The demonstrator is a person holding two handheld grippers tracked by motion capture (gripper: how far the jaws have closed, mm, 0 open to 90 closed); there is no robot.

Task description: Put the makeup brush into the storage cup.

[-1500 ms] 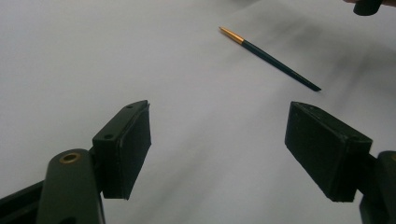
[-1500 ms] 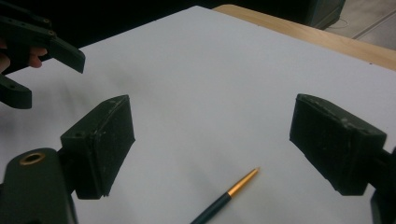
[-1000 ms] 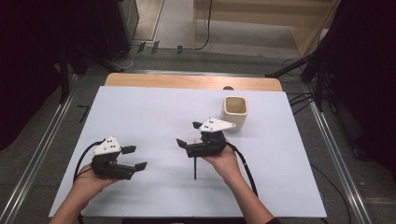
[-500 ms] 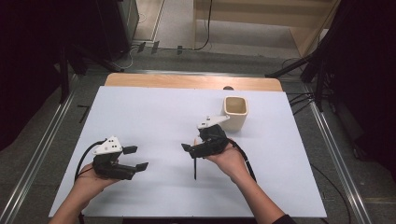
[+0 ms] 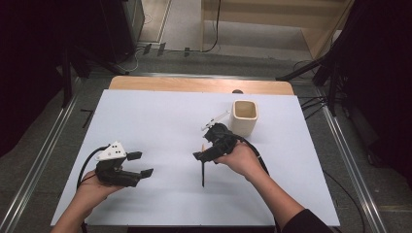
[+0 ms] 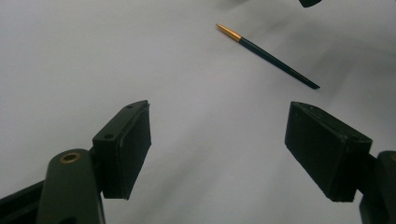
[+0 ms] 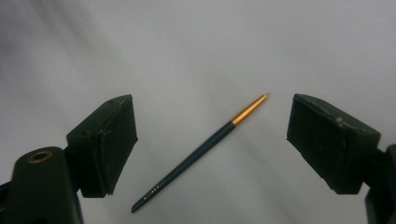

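Left gripper [image 5: 141, 164]: we see its jaws spread wide with nothing between them, hovering low over the white table [image 5: 145, 121]; in the left gripper view [image 6: 217, 154] the gap frames bare surface.

Paintbrush [image 5: 203, 167]: a thin, dark-handled brush with a gold ferrule and a fine pointed tip. It lies flat on the table, well ahead of the left gripper and to its right [image 6: 268, 57]. In the right gripper view it sits just ahead of the open jaws and roughly between them, running diagonally, tip pointing away [image 7: 201, 151].

Right gripper [image 5: 206, 153]: jaws spread, holding nothing, poised directly above the brush [image 7: 212, 149].

Cup [image 5: 244, 118]: a cream square holder standing upright beyond the right gripper, well apart from the brush.

Handling: we judge the brush very light and stiff along its length, but thin, round and smooth, so it may roll or slip out as the pads close. The tip looks fragile; we would keep the pads off it.

Where to hold: we would take the dark handle near its middle, just behind the ferrule, with the jaws turned square across the shaft. As it lies flat against the table, the pads must come nearly to the surface to catch it.
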